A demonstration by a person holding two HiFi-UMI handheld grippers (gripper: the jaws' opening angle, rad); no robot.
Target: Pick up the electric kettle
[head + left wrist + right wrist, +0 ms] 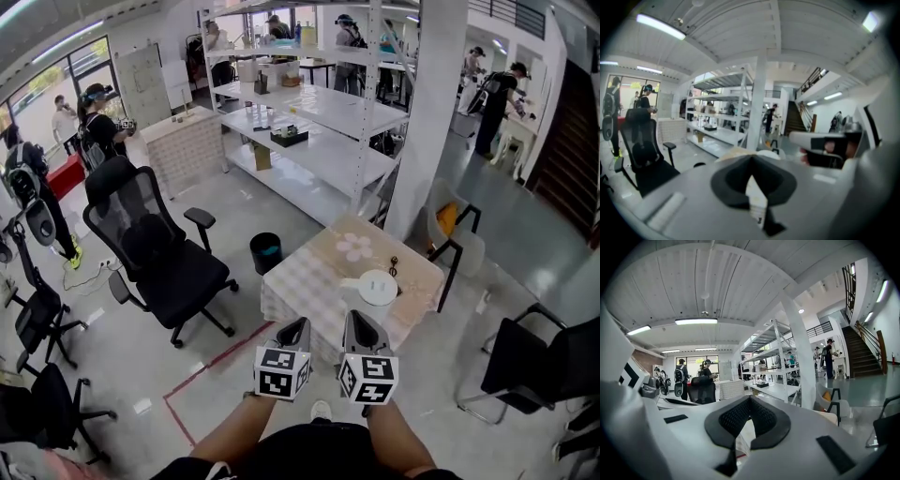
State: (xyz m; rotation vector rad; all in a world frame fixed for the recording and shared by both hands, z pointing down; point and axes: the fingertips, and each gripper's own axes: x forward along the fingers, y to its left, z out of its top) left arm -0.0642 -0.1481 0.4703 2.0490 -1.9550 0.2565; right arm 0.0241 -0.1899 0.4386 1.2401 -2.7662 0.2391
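The white electric kettle (378,287) stands on a small table with a checked cloth (309,291), seen from above in the head view. My left gripper (298,326) and right gripper (357,321) hover side by side short of the table's near edge, both pointing at it and apart from the kettle. Both are shut with nothing between the jaws. In the left gripper view the left gripper (752,159) has its pads together, and the kettle's white top (768,153) peeks just beyond. The right gripper (750,399) shows its pads touching in its own view.
A black office chair (155,248) and a black bin (266,251) stand left of the table. A white pillar (427,112) and a shelving rack (309,122) rise behind it. A grey chair (455,239) sits to the right, a black chair (534,366) nearer. Several people stand far off.
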